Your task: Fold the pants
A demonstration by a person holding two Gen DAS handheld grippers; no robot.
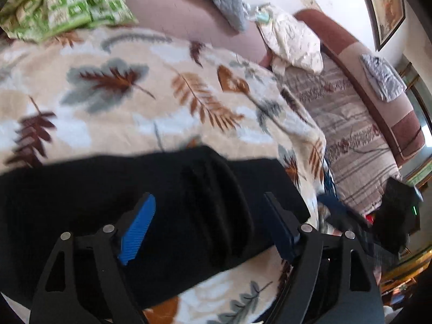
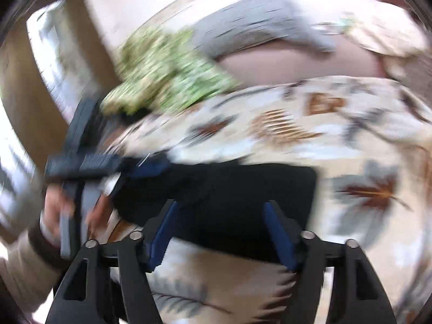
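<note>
Left wrist view | left tool (image 1: 209,228) and right tool (image 2: 218,233) both gape, gripping nothing, over black fabric pants (image 1: 108,202) | risk: folded layers may spring apart on soft leaf-print blanket (image 1: 135,94).

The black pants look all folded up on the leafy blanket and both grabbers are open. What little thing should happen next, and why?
Probably pull both away and leave the bundle alone. The black pants lie as a compact folded rectangle on the leaf-print blanket. The left hand-held gripper and the right hand-held gripper both stand open with no cloth pinched. A light pat to flatten it might help, though blur hides any wrinkles.
</note>
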